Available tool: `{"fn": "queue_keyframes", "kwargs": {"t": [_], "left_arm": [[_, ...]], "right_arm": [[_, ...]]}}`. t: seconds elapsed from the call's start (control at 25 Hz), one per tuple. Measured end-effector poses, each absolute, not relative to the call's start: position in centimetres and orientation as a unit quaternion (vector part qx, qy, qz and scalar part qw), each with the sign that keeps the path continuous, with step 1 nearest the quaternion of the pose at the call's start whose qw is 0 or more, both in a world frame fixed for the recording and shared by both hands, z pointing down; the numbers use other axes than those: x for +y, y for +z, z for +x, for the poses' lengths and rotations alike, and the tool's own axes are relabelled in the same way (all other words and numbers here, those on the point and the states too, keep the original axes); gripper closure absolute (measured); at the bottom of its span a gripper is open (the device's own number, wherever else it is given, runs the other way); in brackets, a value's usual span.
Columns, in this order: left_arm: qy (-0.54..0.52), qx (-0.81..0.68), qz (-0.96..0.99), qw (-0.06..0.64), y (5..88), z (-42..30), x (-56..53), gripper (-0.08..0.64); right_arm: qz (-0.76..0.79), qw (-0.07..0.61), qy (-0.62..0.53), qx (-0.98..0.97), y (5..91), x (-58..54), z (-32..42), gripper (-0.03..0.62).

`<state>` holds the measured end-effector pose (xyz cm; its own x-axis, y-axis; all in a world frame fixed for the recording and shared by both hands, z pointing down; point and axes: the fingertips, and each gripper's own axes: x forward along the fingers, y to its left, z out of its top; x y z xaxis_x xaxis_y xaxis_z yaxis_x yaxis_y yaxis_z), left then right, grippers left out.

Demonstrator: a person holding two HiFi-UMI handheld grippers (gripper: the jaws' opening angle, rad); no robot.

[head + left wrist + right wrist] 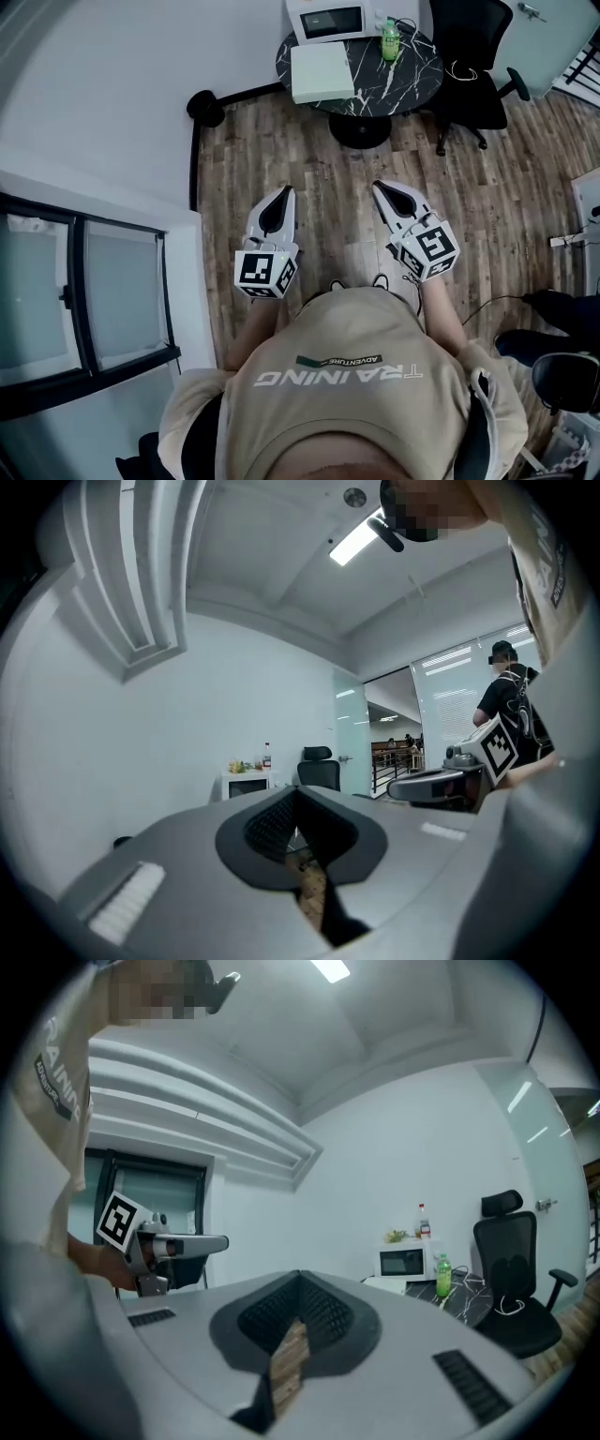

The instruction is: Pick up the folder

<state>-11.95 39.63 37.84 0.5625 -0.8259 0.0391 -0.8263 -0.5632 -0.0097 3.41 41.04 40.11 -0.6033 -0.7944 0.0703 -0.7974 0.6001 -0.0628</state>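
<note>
The folder [322,73], a pale flat rectangle, lies on the left part of a round black marble table [403,80] at the far end of the room. In the right gripper view the folder [386,1284] shows as a thin pale edge in front of the microwave. Both grippers are held level in front of the person, well short of the table. My left gripper [279,201] is shut with nothing in it, its jaws meeting at the tip [298,799]. My right gripper [385,191] is likewise shut and empty [300,1281].
A white microwave [326,19] and a green bottle [390,39] stand on the table behind the folder. A black office chair [473,56] is to the table's right. Wooden floor [328,187] stretches between me and the table. A white wall and a glass partition [84,291] run along the left.
</note>
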Motion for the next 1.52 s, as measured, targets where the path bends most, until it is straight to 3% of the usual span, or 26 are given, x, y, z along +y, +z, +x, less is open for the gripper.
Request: {"fn": "queue_keyframes", "kwargs": {"t": [0.84, 1.08, 1.36, 1.52], "left_arm": [[0.078, -0.435, 0.895, 0.057, 45.7, -11.8, 29.9, 0.554], [0.125, -0.455, 0.882, -0.001, 43.3, -8.1, 25.3, 0.554], [0.088, -0.481, 0.867, 0.095, 44.1, -5.8, 19.4, 0.554], [0.094, -0.495, 0.857, 0.107, 44.7, -5.4, 17.2, 0.554]], "right_arm": [[0.435, 0.081, 0.087, -0.892, 45.4, 31.0, 2.1, 0.583], [0.395, 0.067, 0.090, -0.912, 45.0, 26.2, 4.7, 0.583], [0.369, 0.059, 0.084, -0.924, 45.6, 18.3, 8.0, 0.583], [0.360, 0.066, 0.104, -0.925, 47.5, 15.1, 8.8, 0.583]]}}
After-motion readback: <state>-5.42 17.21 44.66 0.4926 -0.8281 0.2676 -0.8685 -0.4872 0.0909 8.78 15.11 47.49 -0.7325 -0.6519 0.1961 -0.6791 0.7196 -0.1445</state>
